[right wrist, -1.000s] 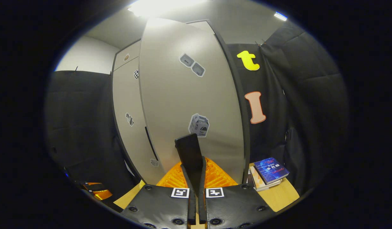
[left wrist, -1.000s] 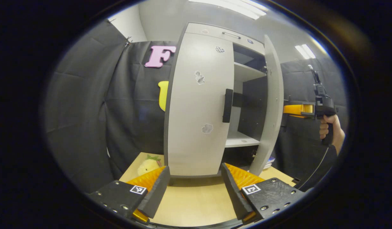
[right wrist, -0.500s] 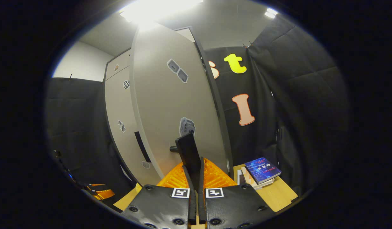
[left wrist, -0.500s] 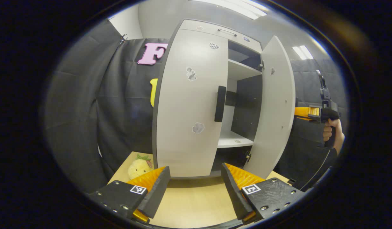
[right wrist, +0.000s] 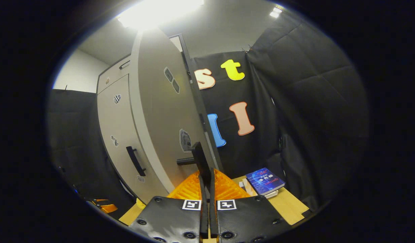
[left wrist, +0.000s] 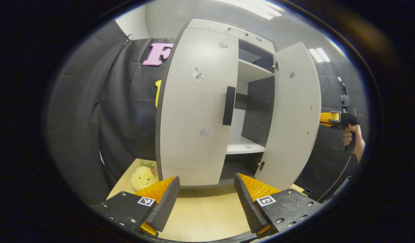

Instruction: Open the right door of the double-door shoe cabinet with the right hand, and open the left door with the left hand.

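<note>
A pale grey double-door shoe cabinet (left wrist: 197,111) stands on a wooden table. Its right door (left wrist: 293,114) is swung wide open, baring white shelves (left wrist: 242,146) inside. The left door (left wrist: 194,118) is closed, with a black vertical handle (left wrist: 229,105). My left gripper (left wrist: 205,199) is open, low over the table in front of the left door, holding nothing. In the right gripper view my right gripper (right wrist: 206,175) is shut on the right door's black handle (right wrist: 200,160). It is also seen farther off as the right gripper (left wrist: 338,118), held by a hand past the door's edge.
A yellow plush toy (left wrist: 142,175) sits on the table (left wrist: 207,216) left of the cabinet. A stack of books (right wrist: 264,180) lies on the table to the right, behind the open door. Black cloth walls close in both sides.
The right door has swung further open with my right gripper shut on its handle. My left gripper has drifted left, facing the left door, and stays open.
</note>
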`<state>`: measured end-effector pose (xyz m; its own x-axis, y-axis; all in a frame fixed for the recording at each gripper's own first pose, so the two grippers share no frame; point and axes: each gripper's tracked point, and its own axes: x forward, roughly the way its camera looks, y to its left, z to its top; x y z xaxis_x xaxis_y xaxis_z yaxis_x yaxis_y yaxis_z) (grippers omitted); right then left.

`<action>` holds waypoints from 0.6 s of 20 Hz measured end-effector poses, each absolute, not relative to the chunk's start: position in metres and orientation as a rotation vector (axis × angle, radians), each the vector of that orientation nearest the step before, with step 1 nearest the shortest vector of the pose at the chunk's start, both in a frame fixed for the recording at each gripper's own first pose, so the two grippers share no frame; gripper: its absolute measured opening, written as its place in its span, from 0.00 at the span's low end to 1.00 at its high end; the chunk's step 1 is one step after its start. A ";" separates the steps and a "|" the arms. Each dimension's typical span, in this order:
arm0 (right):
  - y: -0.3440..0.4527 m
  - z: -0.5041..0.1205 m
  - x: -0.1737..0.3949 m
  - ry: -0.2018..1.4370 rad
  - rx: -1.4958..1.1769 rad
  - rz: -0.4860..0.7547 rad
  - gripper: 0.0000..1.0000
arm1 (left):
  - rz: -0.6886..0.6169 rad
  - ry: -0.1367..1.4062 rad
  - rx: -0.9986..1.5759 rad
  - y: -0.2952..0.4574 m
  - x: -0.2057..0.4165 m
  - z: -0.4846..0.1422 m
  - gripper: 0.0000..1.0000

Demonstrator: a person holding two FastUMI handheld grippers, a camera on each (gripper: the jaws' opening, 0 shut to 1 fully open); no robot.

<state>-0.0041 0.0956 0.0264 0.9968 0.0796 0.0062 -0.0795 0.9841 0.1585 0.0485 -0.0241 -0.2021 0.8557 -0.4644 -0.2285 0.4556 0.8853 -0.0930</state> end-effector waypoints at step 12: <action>0.075 0.027 -0.006 -0.034 0.234 0.071 0.03 | -0.487 0.229 -0.097 -0.019 0.071 -0.187 0.93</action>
<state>-0.0061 0.0747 0.0271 0.9970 0.0659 0.0416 -0.0737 0.9704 0.2302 0.0707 -0.0195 -0.1875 0.8587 -0.4743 -0.1942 0.4526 0.8795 -0.1468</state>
